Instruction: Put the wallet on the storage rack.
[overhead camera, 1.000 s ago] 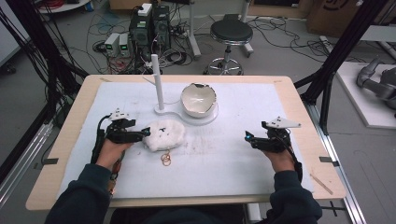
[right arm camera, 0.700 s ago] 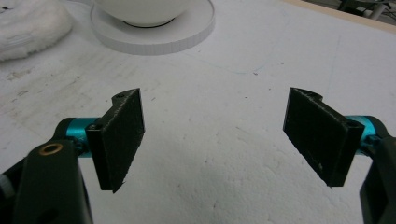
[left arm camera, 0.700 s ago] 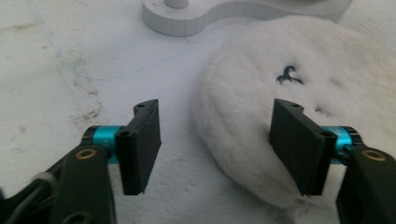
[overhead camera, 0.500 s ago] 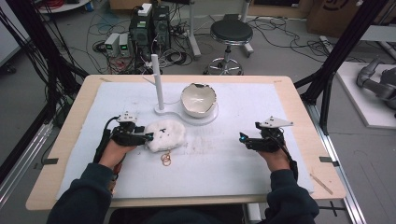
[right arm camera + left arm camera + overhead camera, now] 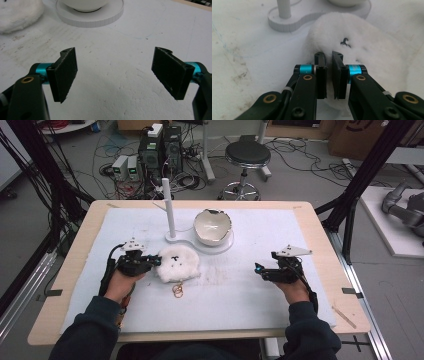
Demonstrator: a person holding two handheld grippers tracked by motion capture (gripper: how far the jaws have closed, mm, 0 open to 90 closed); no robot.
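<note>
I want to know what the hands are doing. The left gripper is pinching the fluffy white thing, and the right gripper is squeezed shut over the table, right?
Not quite. The right gripper is open: the right gripper view shows its jaws wide apart with nothing between them. The left gripper is indeed pinching the fluffy white thing.

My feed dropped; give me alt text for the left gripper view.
The left gripper, jaws nearly closed, pinches the near edge of a fluffy white pouch with a small black mark. Behind it stands a white stand with an upright post, on the white mat.
</note>
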